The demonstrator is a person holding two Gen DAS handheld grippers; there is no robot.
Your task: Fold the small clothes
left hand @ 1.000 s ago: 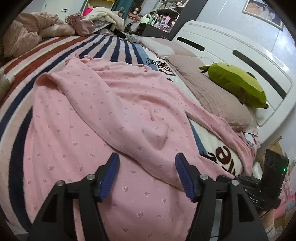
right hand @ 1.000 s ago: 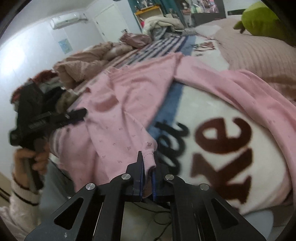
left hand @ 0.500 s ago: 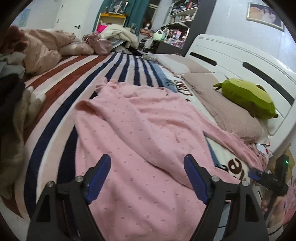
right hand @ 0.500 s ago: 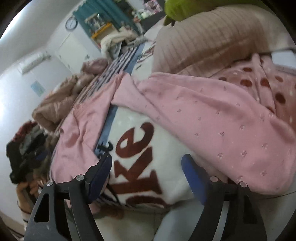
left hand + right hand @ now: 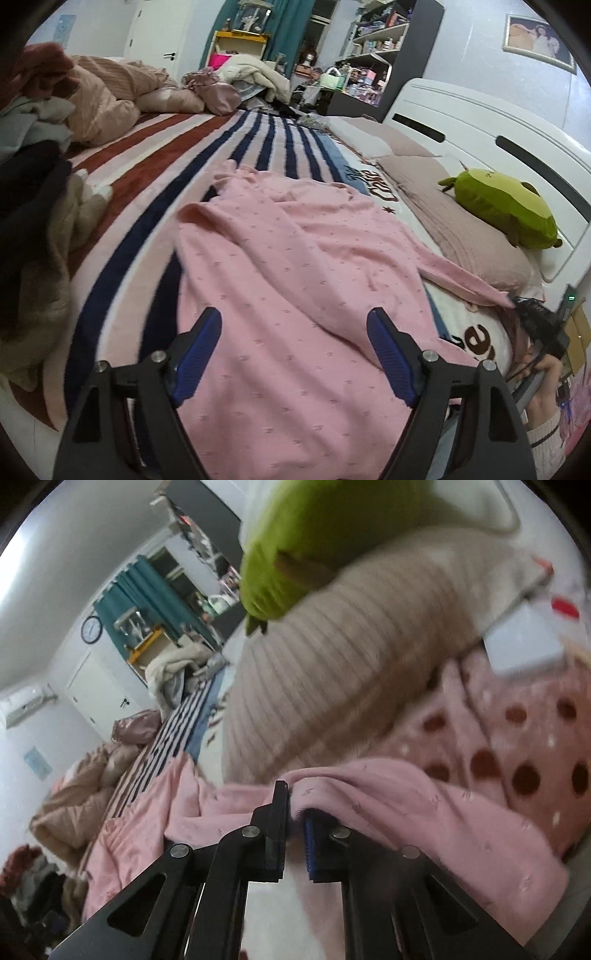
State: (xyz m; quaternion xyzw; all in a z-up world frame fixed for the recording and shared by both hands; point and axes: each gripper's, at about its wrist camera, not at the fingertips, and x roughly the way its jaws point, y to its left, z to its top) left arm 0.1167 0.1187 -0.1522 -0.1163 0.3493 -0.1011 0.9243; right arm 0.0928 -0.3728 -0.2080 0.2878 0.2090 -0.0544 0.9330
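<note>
My left gripper (image 5: pixel 293 352) hangs over the near part of the garment (image 5: pixel 295 258), jaws spread, nothing between them. Garment lies on the bed blanket (image 5: pixel 155 173), running away from me toward the far end. Its sleeve (image 5: pixel 461 277) stretches right to my right gripper (image 5: pixel 293 825), which pinches the sleeve end (jaws nearly together on the fabric). Pillow (image 5: pixel 461 221) right of the garment, plush toy (image 5: pixel 506 206) on it, headboard (image 5: pixel 480 122) behind. Clothes pile (image 5: pixel 33 206) at left, bedding heap (image 5: pixel 110 99) beyond it.
</note>
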